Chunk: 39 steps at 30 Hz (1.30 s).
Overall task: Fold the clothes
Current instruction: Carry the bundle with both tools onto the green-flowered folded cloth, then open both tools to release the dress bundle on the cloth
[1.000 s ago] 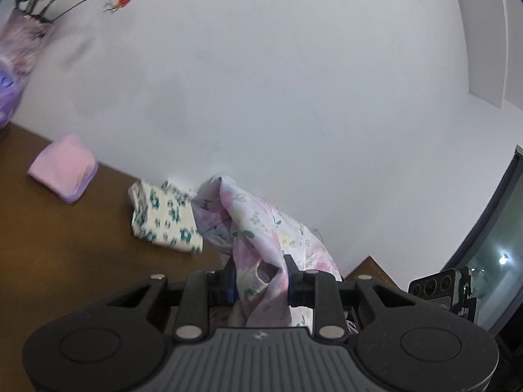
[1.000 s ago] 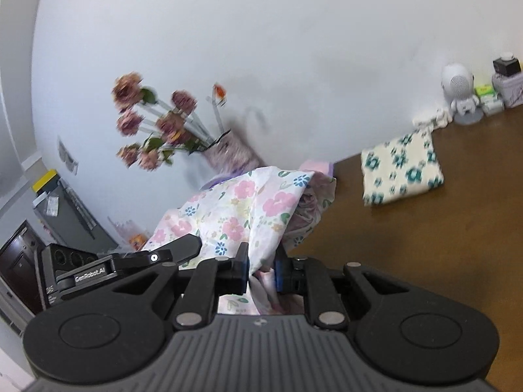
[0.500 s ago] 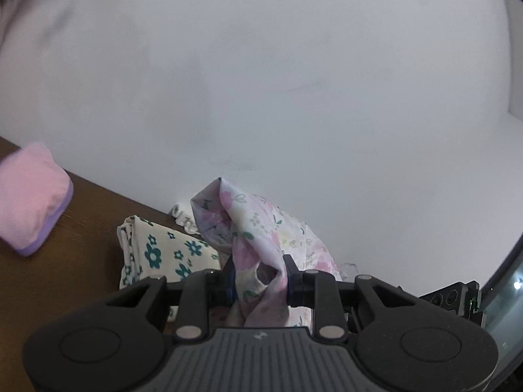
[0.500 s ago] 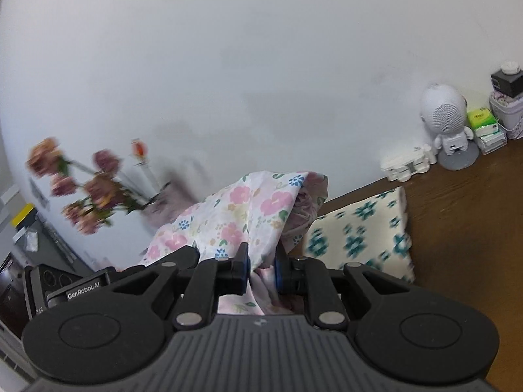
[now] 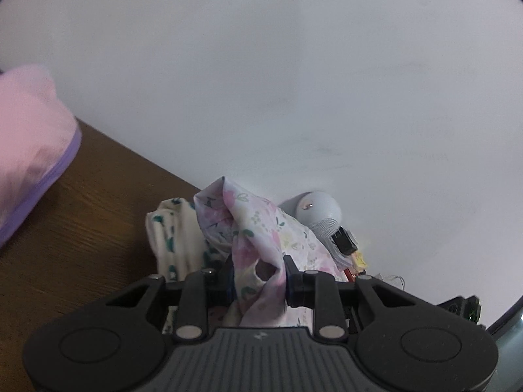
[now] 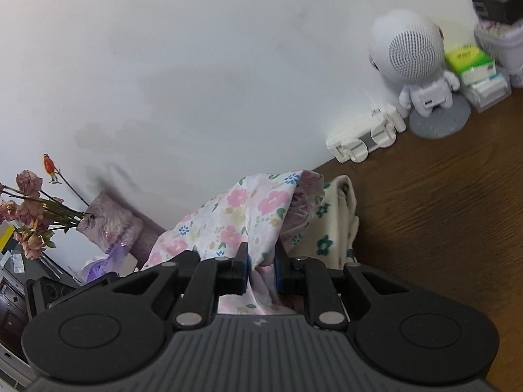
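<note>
The left gripper (image 5: 258,282) is clamped on a bunched handful of the pink floral garment (image 5: 261,238), its jaws narrowed onto the cloth, and the right gripper (image 6: 261,269) pinches another part of the same garment (image 6: 242,215) just as tightly. Between the two grips the fabric hangs off the table (image 6: 441,222), rumpled and doubled over itself, so I judge this piece to be mid-fold at best: gathered and carried, not yet laid flat.

Just past the fingers, at about 11 o'clock in the left view and 1 o'clock in the right, lies a cream garment with teal flowers (image 6: 333,225), folded into a neat stack on the wood and touching or nearly touching the held cloth (I cannot tell which). At 9 o'clock in the left view a pink folded cloth with a purple edge (image 5: 29,150) lies well apart. Those two look finished.

Farther out, at 2 o'clock in the right view, a white robot-shaped speaker (image 6: 415,65) stands against the wall, with a tissue pack (image 6: 470,62) beside it; at 9 o'clock stands a vase of dried flowers (image 6: 108,225).

What is left, by my reading: set the floral piece down, smooth it, complete its folds, and place it with the others.
</note>
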Each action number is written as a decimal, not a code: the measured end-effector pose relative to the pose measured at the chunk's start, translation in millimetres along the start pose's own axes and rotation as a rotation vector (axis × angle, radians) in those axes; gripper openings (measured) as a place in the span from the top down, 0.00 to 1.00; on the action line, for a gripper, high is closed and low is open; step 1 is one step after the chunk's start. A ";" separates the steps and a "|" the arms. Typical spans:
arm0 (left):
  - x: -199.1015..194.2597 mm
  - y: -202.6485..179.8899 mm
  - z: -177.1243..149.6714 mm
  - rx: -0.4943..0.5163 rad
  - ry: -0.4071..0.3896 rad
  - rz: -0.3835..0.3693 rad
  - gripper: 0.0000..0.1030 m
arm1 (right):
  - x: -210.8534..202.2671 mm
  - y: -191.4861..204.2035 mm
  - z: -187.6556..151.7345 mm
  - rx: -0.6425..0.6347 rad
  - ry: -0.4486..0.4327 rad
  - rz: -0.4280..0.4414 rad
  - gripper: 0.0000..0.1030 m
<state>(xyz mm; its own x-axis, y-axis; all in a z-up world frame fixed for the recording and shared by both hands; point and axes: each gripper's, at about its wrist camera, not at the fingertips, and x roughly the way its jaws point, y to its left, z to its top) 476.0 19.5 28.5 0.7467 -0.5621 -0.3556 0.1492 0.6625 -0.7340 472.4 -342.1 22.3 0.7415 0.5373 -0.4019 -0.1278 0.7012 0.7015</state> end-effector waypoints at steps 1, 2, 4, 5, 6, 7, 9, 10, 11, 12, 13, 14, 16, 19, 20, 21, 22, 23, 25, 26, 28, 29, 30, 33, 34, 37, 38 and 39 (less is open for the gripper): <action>2.2 4.8 0.5 -0.012 -0.002 -0.005 0.75 | 2.3 -4.8 -0.5 0.010 -0.008 0.014 0.87; 4.2 10.1 1.2 -0.029 -0.003 -0.014 0.74 | 3.1 -9.3 -0.1 0.024 -0.016 0.027 0.87; 8.3 17.7 1.0 -0.051 -0.004 -0.026 0.71 | 3.8 -20.2 0.4 0.066 -0.031 0.058 0.85; 10.4 21.1 0.6 -0.059 -0.005 -0.031 0.70 | 4.3 -24.2 0.4 0.084 -0.036 0.068 0.85; 12.0 23.4 -0.1 -0.062 -0.007 -0.033 0.70 | 5.1 -27.2 0.0 0.095 -0.039 0.074 0.85; 13.3 25.4 -1.2 -0.063 -0.011 -0.033 0.70 | 6.7 -29.1 -0.4 0.098 -0.041 0.075 0.84; 14.7 29.3 -2.4 -0.068 -0.021 -0.039 0.68 | 9.8 -32.1 -1.8 0.105 -0.048 0.074 0.83; 15.2 31.2 -2.8 -0.071 -0.027 -0.042 0.68 | 11.0 -33.7 -2.3 0.109 -0.054 0.077 0.81; 15.1 31.5 -3.1 -0.067 -0.030 -0.042 0.67 | 11.2 -34.6 -2.9 0.110 -0.060 0.080 0.80; 14.6 30.7 -3.1 -0.058 -0.032 -0.040 0.64 | 11.1 -34.5 -3.9 0.103 -0.066 0.079 0.76; 14.1 29.9 -3.2 -0.049 -0.035 -0.038 0.58 | 10.8 -33.4 -4.7 0.088 -0.069 0.078 0.72; 13.6 27.3 -1.8 -0.031 -0.029 -0.030 0.55 | 10.5 -32.3 -5.5 0.073 -0.072 0.076 0.70; 11.3 19.7 2.5 0.013 -0.019 -0.003 0.43 | 9.9 -28.8 -5.1 0.045 -0.070 0.068 0.66; 2.7 9.8 8.2 0.062 -0.044 0.048 0.21 | 2.6 -20.5 -1.5 -0.002 -0.084 0.055 0.49; -0.6 8.1 10.0 0.075 -0.058 0.065 0.20 | -0.3 -17.9 -0.7 -0.016 -0.093 0.054 0.44; -3.7 7.3 11.4 0.084 -0.068 0.078 0.20 | -3.3 -15.3 0.0 -0.030 -0.102 0.052 0.30; -6.7 7.6 12.7 0.088 -0.072 0.090 0.20 | -6.1 -12.8 0.3 -0.043 -0.113 0.044 0.18; -9.7 8.1 14.0 0.091 -0.075 0.106 0.20 | -8.2 -10.4 0.3 -0.062 -0.120 0.033 0.17; -18.9 1.3 12.9 0.117 -0.086 0.142 0.20 | -12.2 -6.0 0.3 -0.102 -0.128 0.004 0.16; -24.8 -2.1 13.1 0.137 -0.102 0.160 0.20 | -14.4 -4.4 0.2 -0.119 -0.134 -0.011 0.16; -40.0 -10.3 14.7 0.193 -0.158 0.184 0.21 | -24.8 -1.6 1.2 -0.139 -0.178 -0.057 0.17; -43.4 -15.2 16.7 0.223 -0.176 0.177 0.22 | -30.1 -0.2 1.7 -0.149 -0.200 -0.080 0.17; -44.3 -20.1 19.7 0.252 -0.190 0.161 0.25 | -38.4 3.0 2.7 -0.156 -0.241 -0.094 0.17; -38.4 -40.9 23.9 0.343 -0.206 0.134 0.45 | -52.7 21.0 3.0 -0.202 -0.328 -0.089 0.38; -35.5 -48.8 22.9 0.370 -0.196 0.140 0.58 | -52.4 31.2 1.8 -0.238 -0.344 -0.096 0.51; -8.6 -58.9 19.0 0.403 -0.148 0.186 0.73 | -35.1 58.4 -5.0 -0.354 -0.337 -0.132 0.65; 2.0 -58.7 17.7 0.407 -0.134 0.210 0.73 | -26.5 64.9 -6.7 -0.383 -0.323 -0.144 0.65; 9.4 -56.0 14.4 0.409 -0.124 0.233 0.73 | -17.9 67.3 -7.6 -0.394 -0.308 -0.152 0.67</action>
<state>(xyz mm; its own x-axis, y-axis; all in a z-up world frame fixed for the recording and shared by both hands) 484.0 -15.8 74.5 0.8583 -0.3288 -0.3940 0.1927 0.9181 -0.3464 445.5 -301.0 72.1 0.9226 0.2948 -0.2488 -0.1982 0.9156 0.3498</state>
